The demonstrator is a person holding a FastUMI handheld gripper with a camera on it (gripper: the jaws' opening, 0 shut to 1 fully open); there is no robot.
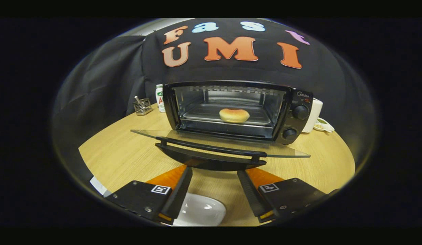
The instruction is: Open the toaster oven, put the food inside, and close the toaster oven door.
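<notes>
The fingers were spread apart, grasping nothing, their tips just below the handle of the toaster oven door, which lay folded down flat ahead of them. Beyond the door the toaster oven stood open on the wooden bench, with a round bun resting on its tray. A white dish sat between the fingers.
</notes>
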